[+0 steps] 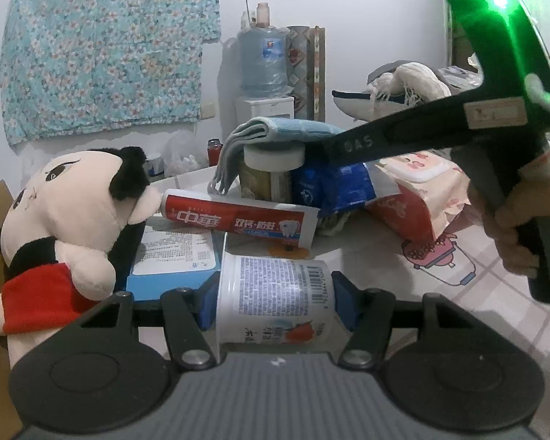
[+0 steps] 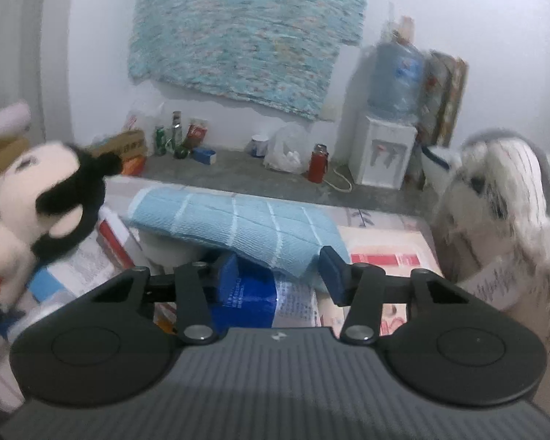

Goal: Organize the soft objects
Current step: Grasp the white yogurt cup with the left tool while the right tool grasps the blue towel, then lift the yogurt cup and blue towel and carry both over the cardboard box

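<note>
Towel, folded, light-blue ribbed cloth (image 2: 238, 227), draped over a white-lidded jar (image 1: 273, 156) amid table clutter. Right gripper (image 2: 278, 275) spread, near its drooping front edge. Left gripper (image 1: 275, 297) pinches white yogurt cup (image 1: 275, 293). Judged light, limp; grip folded edge.

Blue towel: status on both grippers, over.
Right gripper open, at blue towel edge. Left gripper around yogurt cup. Towel rests on white-lidded jar.

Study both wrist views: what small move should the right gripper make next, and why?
Probably ease the right gripper forward and shut it on the folded blue towel. Its jaws stand open just before the towel's near edge, and the towel sits loose on the white-lidded jar. The left gripper brackets a yogurt cup, not soft.
</note>
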`<state>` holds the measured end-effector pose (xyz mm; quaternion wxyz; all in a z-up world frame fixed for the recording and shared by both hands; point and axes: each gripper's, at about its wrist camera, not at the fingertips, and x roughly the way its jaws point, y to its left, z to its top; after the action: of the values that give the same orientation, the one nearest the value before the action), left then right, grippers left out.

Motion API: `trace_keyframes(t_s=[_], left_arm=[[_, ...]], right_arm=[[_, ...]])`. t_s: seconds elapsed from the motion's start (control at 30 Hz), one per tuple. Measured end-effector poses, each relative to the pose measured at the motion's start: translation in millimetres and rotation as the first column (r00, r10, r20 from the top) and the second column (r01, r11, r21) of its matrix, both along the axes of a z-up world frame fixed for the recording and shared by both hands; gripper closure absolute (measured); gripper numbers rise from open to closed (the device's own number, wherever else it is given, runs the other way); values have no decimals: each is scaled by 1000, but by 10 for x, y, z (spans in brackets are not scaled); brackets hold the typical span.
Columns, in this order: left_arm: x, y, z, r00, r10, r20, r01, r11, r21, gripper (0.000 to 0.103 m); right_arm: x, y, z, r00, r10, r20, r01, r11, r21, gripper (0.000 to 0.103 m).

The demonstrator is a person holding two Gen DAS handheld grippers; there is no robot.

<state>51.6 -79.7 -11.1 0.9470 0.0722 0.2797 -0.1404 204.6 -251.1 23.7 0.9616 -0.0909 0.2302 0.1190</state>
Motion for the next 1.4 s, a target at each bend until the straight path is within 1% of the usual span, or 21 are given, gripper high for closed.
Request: trace_keyframes(t_s=[0.03, 0.07, 0.1, 0.13, 0.2, 0.27, 0.33, 0.4, 0.5, 0.6, 0.73, 0.77, 0.8, 0.83, 0.93, 1.03, 1.13, 1.17, 1.27, 1.33, 1.4], left_arm=[[-5, -6, 5, 1000, -2, 2, 2, 1000, 4, 40], [-8, -8, 3, 1000, -3, 4, 3, 1000, 7, 40], [-10, -8, 1, 1000, -4, 5, 4, 1000, 7, 40], [-9, -10, 2, 1000, -2, 4, 2, 1000, 6, 40], [-16, -15, -4, 1000, -5, 8, 5, 1000, 11, 40], [-28, -16, -6, 1000, -7, 11, 6, 1000, 15, 40], [-39, -16, -5, 1000, 0, 11, -1, 1000, 18, 41], [-57, -21, 1, 1000, 5, 12, -6, 1000, 21, 41], [-107, -34, 17, 1000, 10, 18, -10, 1000, 27, 41], [-209, -46, 78, 999, 6, 51, -8, 999, 38, 41], [-412, -53, 294, 994, 28, 108, -35, 997, 64, 41], [-488, -23, 382, 993, 39, 115, -45, 998, 53, 41], [-566, 18, 476, 992, 48, 119, -53, 998, 38, 41], [-653, 70, 576, 991, 57, 122, -61, 998, 24, 41], [-927, 277, 889, 989, 84, 121, -86, 996, 8, 41], [-1199, 582, 1196, 988, 120, 102, -120, 993, -10, 41], [-1449, 987, 1455, 979, 190, 73, -189, 982, -20, 41], [-1516, 1129, 1523, 974, 216, 66, -215, 976, -11, 41], [-1602, 1568, 1616, 960, 278, 31, -279, 959, 55, 41], [-1589, 1898, 1602, 944, 330, -6, -328, 941, 82, 41], [-1514, 2219, 1555, 927, 369, -63, -362, 927, 100, 41]], right_arm=[[-15, 37, -11, 1000, 8, 19, -7, 999, -34, 55], [-34, 67, -9, 999, 12, 31, -10, 998, -58, 60], [-50, 95, -10, 999, -13, 39, 17, 996, -87, 81], [-60, 118, -14, 999, -25, 45, 30, 994, -101, 93], [-99, 129, 10, 996, -45, 74, 52, 994, -97, 97], [-192, 122, 89, 986, -75, 148, 87, 994, -72, 98], [-301, 95, 187, 966, -112, 233, 127, 991, -51, 98], [-391, 40, 265, 946, -149, 289, 162, 987, -21, 98], [-517, -56, 374, 921, -167, 352, 173, 985, 14, 98], [-669, -165, 509, 903, -171, 395, 165, 985, 49, 98], [-945, -283, 734, 880, -148, 452, 128, 989, 75, 98], [-1029, -312, 794, 875, -136, 464, 111, 991, 82, 98], [-1107, -333, 852, 880, -114, 461, 84, 993, 85, 97], [-1205, -356, 890, 876, -109, 470, 64, 992, 110, 97], [-1410, -351, 1023, 891, -65, 449, -14, 985, 171, 97], [-1607, -183, 1152, 888, 2, 460, -86, 983, 161, 97], [-1799, 61, 1304, 879, 88, 468, -178, 973, 150, 97], [-1854, 171, 1361, 876, 124, 467, -213, 966, 143, 97], [-1953, 575, 1533, 864, 227, 450, -309, 943, 118, 97], [-1994, 845, 1630, 855, 272, 442, -354, 928, 113, 97], [-1988, 1141, 1739, 851, 325, 412, -408, 904, 127, 97]])
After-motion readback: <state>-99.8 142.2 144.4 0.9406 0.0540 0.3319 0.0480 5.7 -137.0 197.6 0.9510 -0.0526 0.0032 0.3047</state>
